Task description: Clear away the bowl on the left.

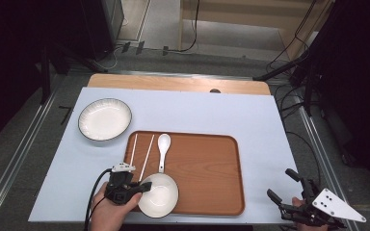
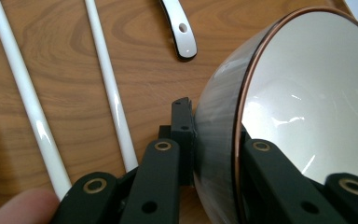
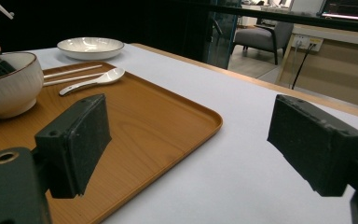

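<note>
white bowl (image 1: 160, 195) copper-rimmed; wood-grain brown tray (image 1: 212, 168); white chopsticks (image 1: 139, 151).

On the wooden tray (image 1: 207, 168), the left gripper (image 1: 137, 188) clamps the white bowl's (image 1: 161, 196) rim at the near-left corner, the spoon (image 1: 163, 149) just beyond.

bowl (image 1: 160, 195) | white, brown-rimmed | upright | tray's near-left corner

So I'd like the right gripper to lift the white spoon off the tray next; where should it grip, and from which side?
Grip the white spoon at mid-handle, coming from above with jaws across it. It lies flat on the tray, the handle is narrow, and there is bare wood to its right; chopsticks lie close on the left.
</note>
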### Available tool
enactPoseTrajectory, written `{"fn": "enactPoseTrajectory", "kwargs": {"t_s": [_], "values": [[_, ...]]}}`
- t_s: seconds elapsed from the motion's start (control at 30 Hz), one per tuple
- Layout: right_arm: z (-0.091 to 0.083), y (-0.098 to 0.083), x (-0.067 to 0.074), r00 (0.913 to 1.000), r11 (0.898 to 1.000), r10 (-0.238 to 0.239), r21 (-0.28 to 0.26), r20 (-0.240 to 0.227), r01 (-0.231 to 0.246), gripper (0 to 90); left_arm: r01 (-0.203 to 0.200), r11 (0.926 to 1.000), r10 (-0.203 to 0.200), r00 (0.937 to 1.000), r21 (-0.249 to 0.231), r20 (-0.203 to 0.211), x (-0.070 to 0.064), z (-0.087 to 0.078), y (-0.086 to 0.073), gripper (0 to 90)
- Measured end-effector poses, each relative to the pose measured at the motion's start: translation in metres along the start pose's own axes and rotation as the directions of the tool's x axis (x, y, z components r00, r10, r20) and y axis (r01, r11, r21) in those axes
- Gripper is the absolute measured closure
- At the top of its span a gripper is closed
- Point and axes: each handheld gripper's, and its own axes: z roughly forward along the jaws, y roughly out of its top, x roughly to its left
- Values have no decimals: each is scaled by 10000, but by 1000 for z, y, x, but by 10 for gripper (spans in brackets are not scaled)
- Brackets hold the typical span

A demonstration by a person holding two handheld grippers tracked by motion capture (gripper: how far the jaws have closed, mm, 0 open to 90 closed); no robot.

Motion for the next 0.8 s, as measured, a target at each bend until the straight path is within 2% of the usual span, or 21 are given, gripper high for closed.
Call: {"fn": "enactPoseTrajectory", "kwargs": {"t_s": [0.07,0.13,0.2,0.3,0.4,0.43,0.5,0.57,0.63,0.77,0.8], "values": [[0,0,0,10000,10000,-14,8,-31,14,131,-96,9999,97,9999,48,-124,-1,1,1,808],[0,0,1,10000,10000,-2,7,-31,2,131,-154,9998,154,9999,95,-77,-1,3,2,777],[0,0,0,10000,10000,-6,-1,-15,6,131,-249,9995,255,9993,191,-272,-3,5,3,758],[-1,0,0,10000,10000,39,-25,51,-39,131,-288,9994,289,9996,190,-46,-1,4,3,747],[-1,0,-1,10000,10000,17,-4,30,-17,131,-564,9983,562,9982,109,211,-2,2,4,678],[-1,-1,0,10000,10000,21,2,29,-21,131,-569,9984,569,9975,10,413,-1,0,5,632],[-1,-1,0,10000,10000,20,18,26,-20,131,-565,9983,572,9971,-156,507,-1,-3,8,519],[-1,-1,0,10000,10000,23,21,28,-23,131,-515,9983,536,9955,-285,787,0,-7,11,375],[-1,-1,0,10000,10000,35,30,30,-35,131,-492,9978,528,9952,-453,830,1,-11,14,208],[-2,-1,-1,10000,10000,31,24,54,-31,131,-388,9957,454,9959,-836,778,4,-18,16,52],[-2,-1,-1,10000,10000,36,26,57,-36,131,-426,9948,511,9945,-925,909,6,-20,16,0]]}}
